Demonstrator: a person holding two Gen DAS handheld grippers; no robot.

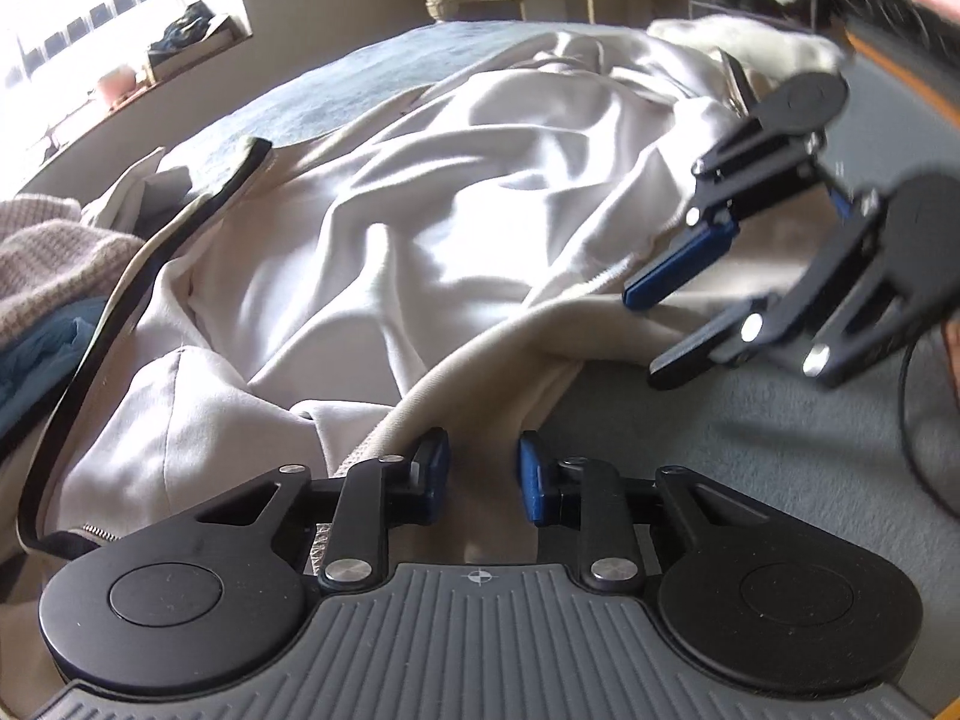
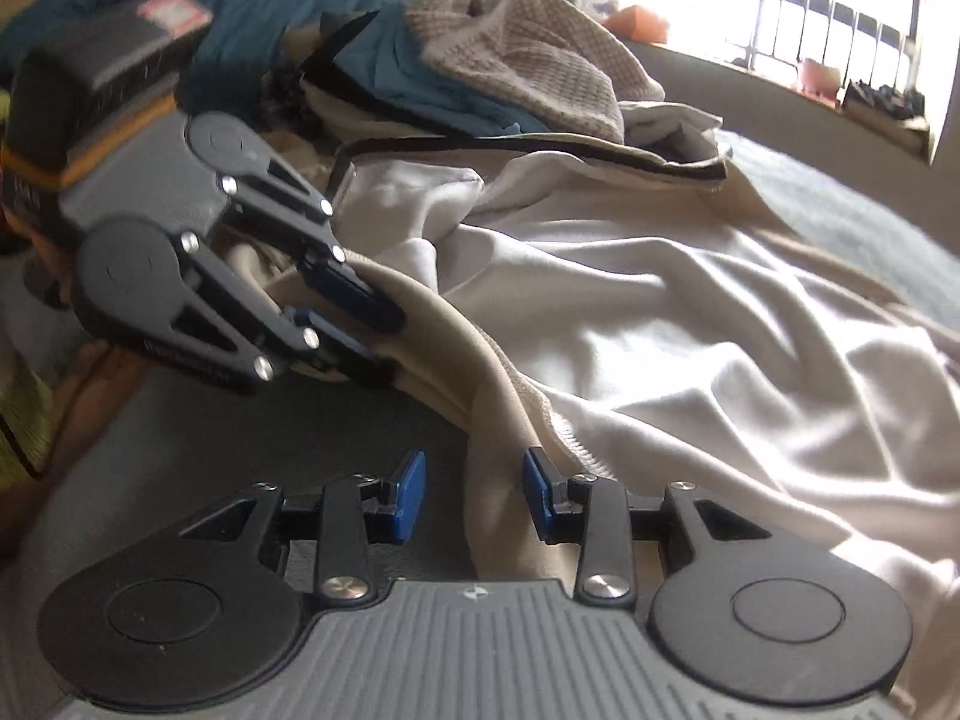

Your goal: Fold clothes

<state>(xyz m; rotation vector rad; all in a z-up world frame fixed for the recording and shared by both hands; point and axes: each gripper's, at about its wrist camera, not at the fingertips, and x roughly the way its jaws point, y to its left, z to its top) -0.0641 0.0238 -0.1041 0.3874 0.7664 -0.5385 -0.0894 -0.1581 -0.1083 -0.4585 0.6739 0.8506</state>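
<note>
Cream garment (image 1: 420, 228) looks soft, limp; I'd take its ribbed hem (image 2: 510, 396), which both hand-held grippers, left (image 1: 483, 477) and right (image 2: 474, 495), straddle, seemingly unclamped.

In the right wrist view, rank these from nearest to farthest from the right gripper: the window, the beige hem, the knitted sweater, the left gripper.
1. Beige hem: runs between the open fingers of the right gripper.
2. Left gripper: ahead to the left, at the same hem.
3. Knitted sweater: on the clothes pile beyond.
4. Window: far right, past the bed.
</note>
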